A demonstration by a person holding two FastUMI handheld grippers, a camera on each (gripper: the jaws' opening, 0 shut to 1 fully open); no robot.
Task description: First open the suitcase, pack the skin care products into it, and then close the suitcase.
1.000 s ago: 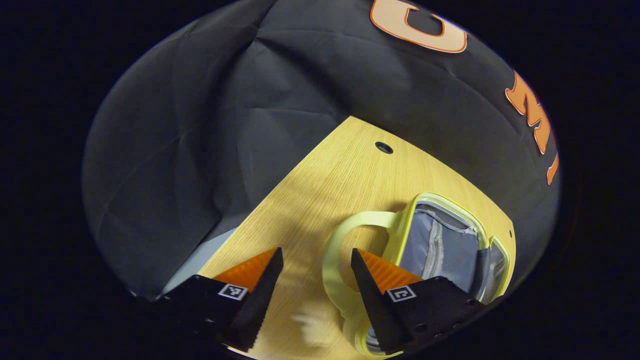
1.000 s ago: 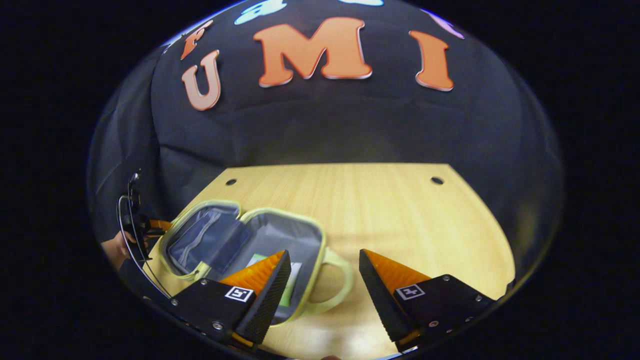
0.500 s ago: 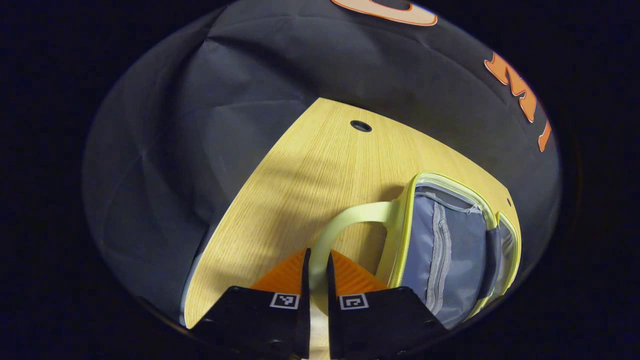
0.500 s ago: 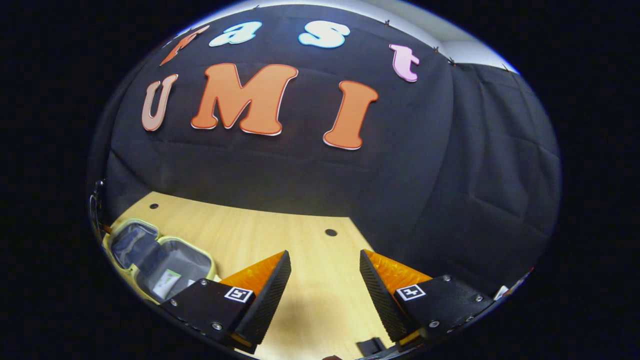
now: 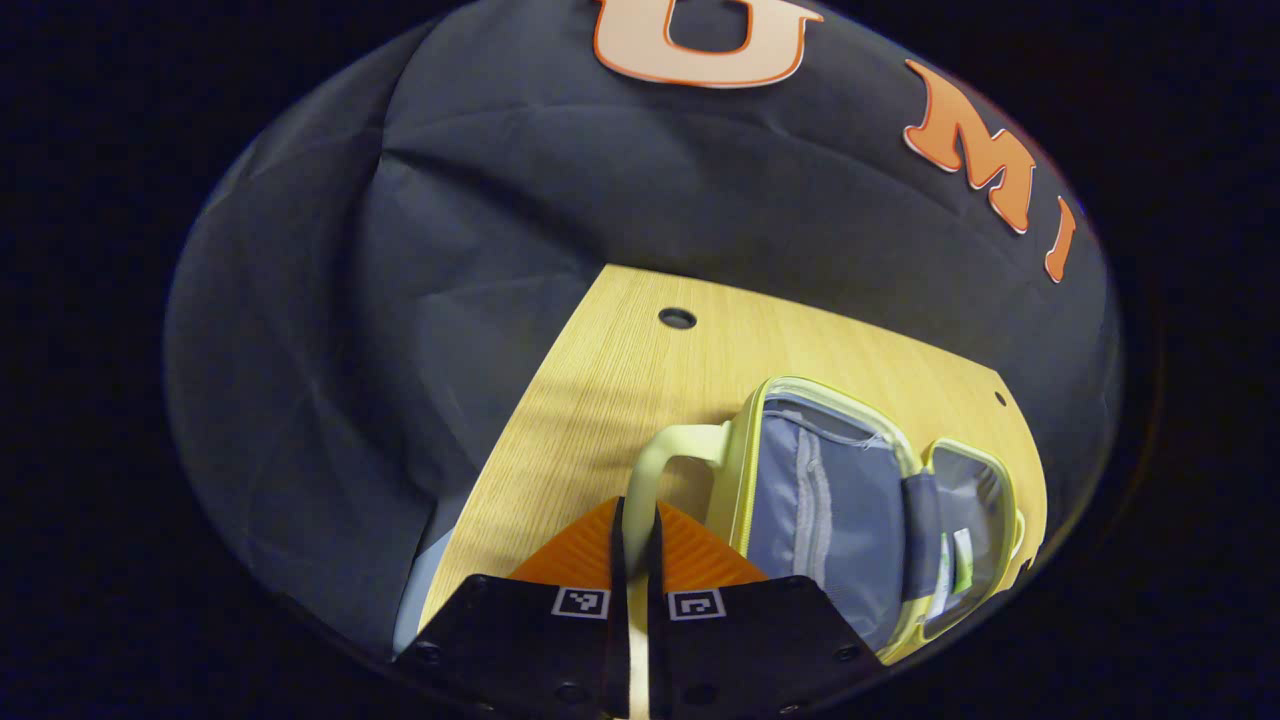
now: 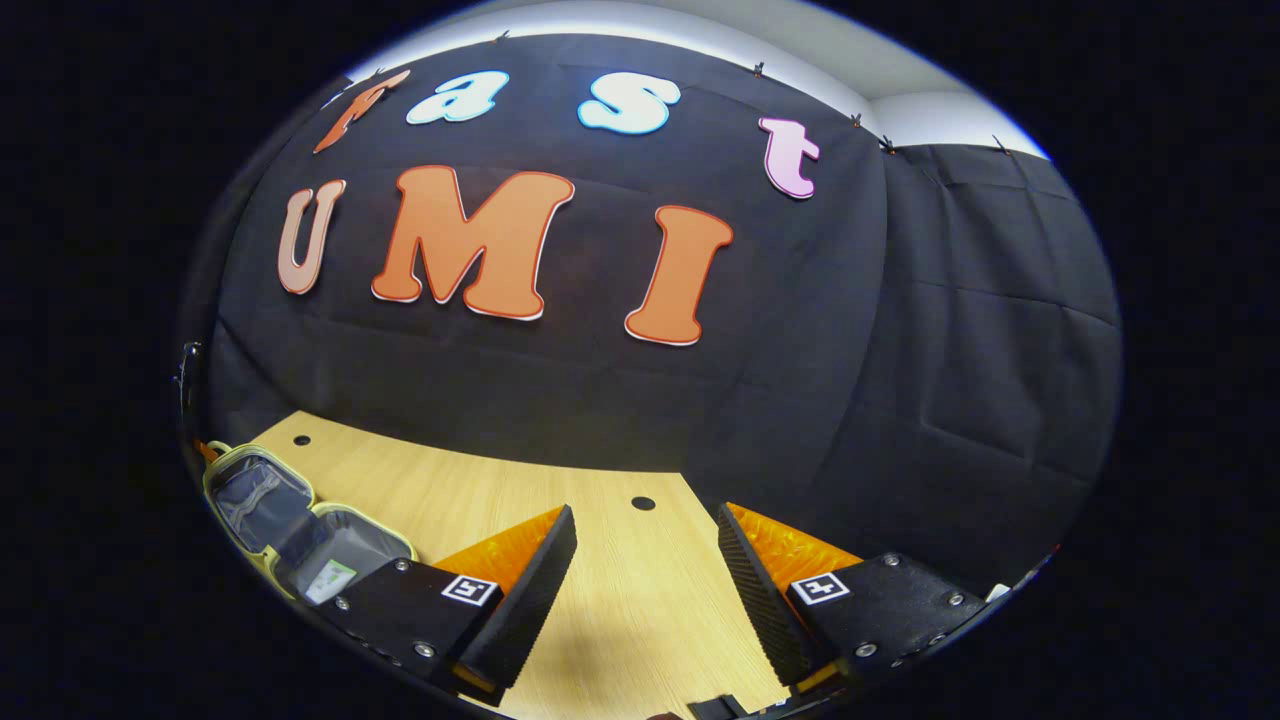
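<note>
A: Suitcase (image 5: 830, 500), where did it lie, and in what state?

B: It lay open and flat on the wooden table (image 5: 620, 380), its two yellow-green-rimmed halves showing a grey lining. A small pale-and-green packet (image 5: 955, 565), likely a skin care product, sat in the farther half. In the right gripper view the suitcase (image 6: 300, 525) appeared far off at the left edge, with the packet (image 6: 328, 580) inside.

A: What did the left gripper hold?

B: The left gripper (image 5: 636, 535) was clenched on the pale yellow-green carry handle (image 5: 650, 470) of the nearer half. Both fingers pressed the strap, with only a thin gap between them.

A: And the right gripper?

B: The right gripper (image 6: 645, 560) was released, jaws wide apart over bare table, touching nothing and well apart from the case.

A: How would the closing step be done well?

B: I judged closing was the step in hand. The handle should be lifted in an arc toward the far half, so the lid folds on its hinge rather than dragging the case. The grip should stay firm, as the strap looked soft. The free gripper could steady the far half.
</note>
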